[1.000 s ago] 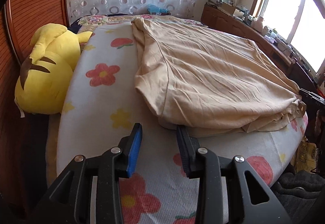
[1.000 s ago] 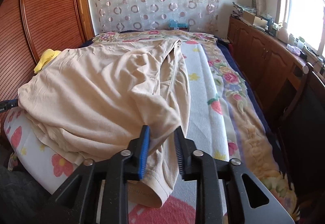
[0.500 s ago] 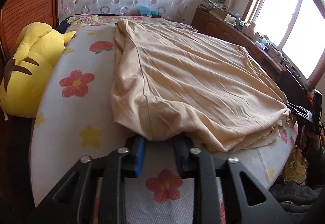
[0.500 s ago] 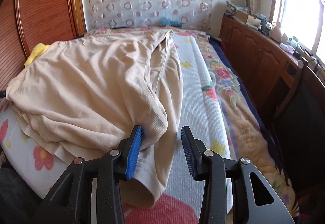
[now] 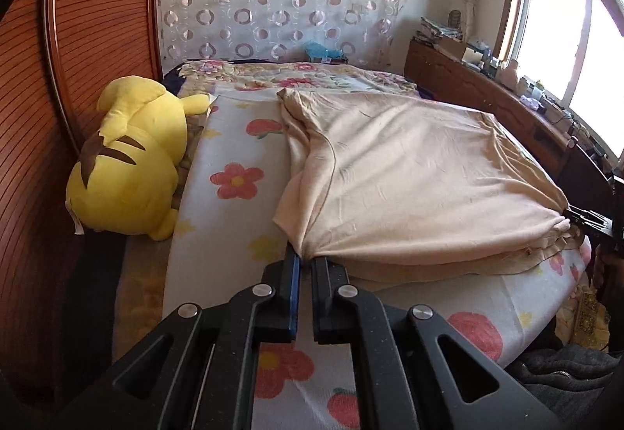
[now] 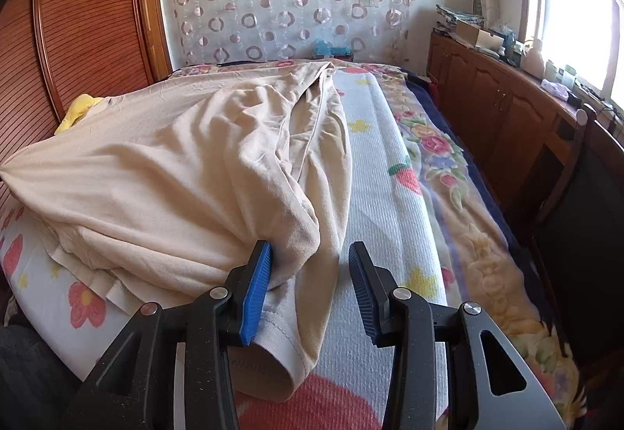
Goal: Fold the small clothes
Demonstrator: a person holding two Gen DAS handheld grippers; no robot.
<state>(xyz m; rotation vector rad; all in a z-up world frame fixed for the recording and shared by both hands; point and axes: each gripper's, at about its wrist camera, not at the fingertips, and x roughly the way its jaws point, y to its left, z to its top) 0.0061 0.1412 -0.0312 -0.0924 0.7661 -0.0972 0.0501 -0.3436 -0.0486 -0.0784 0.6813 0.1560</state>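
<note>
A large beige garment (image 5: 409,176) lies spread on the flowered bed cover (image 5: 234,196). My left gripper (image 5: 302,260) is shut on its near left corner, and the cloth is drawn up into a point at the tips. In the right wrist view the same garment (image 6: 175,176) bunches toward the near edge, and a hemmed sleeve (image 6: 288,344) lies beneath the jaws. My right gripper (image 6: 310,250) stands open astride a fold of the cloth; the blue left pad (image 6: 259,274) touches it and the right pad stands apart. The right gripper (image 5: 585,221) also shows at the garment's far corner.
A yellow plush toy (image 5: 128,164) lies at the bed's left side against a wooden panel (image 5: 78,59). A wooden cabinet (image 6: 507,118) with clutter runs under the window, and a dark chair (image 6: 585,219) stands by the bed. A patterned curtain (image 6: 292,0) hangs behind.
My left gripper moved onto the garment's near corner, closed on it and raised it. My right gripper's jaws widened off the fold that they had pinched and sank a little.
</note>
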